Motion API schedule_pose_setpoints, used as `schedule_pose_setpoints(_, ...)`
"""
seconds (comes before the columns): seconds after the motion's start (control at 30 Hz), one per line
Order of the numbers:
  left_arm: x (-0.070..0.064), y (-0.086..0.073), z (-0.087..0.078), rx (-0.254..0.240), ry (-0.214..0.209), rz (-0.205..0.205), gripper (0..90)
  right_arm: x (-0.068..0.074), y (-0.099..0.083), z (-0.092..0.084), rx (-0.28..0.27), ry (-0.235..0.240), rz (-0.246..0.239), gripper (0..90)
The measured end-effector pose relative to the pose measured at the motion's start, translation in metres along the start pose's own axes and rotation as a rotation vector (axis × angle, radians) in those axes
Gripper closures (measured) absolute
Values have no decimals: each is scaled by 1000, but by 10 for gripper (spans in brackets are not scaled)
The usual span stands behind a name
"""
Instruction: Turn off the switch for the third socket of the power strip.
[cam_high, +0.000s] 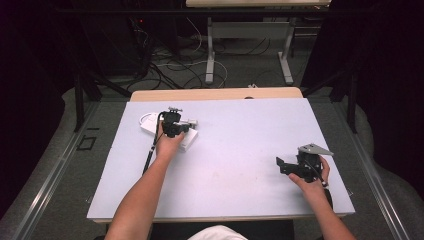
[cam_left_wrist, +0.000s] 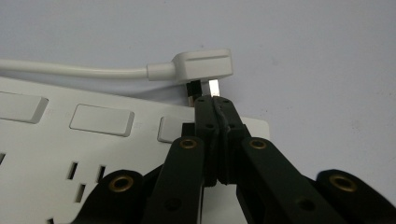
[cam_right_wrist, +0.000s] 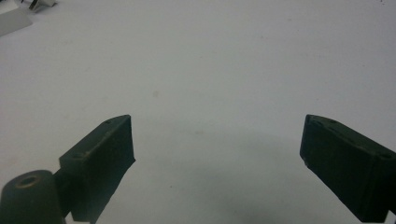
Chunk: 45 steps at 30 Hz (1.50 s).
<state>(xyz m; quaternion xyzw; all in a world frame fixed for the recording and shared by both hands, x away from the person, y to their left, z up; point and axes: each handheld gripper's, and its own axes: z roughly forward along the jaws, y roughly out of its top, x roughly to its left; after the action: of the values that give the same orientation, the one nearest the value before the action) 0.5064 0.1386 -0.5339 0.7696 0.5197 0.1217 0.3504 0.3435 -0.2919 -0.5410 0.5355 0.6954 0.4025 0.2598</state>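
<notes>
A white power strip (cam_left_wrist: 93, 154) lies flat on the pale table, its sockets and rocker switches facing up. A white plug (cam_left_wrist: 203, 65) on a white cable rests just beyond the strip's edge, unplugged, pins bare and pointing toward the strip.

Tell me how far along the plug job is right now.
Done so far: the white three-pin plug is out of the white power strip, its pins bare above the strip's far edge. In hand: the left gripper is shut, its tips right at the pins; whether it grips one I cannot tell. The right gripper is open over the table. Left: seating or removing the plug.
</notes>
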Motion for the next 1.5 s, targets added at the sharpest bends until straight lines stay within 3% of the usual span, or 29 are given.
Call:
schedule_pose_setpoints(0.63, 3, 1, 0, -5, -2, -44, 893, 0, 0, 0, -2, -2, 4, 94)
schedule_pose_setpoints(1.2, 6, 4, -9, -31, -19, -95, 801, 0, 0, -1, 0, -6, 5, 94)
schedule_pose_setpoints(1.5, 6, 5, -15, -46, -28, -87, 746, -1, 0, 0, -5, -8, 7, 95)
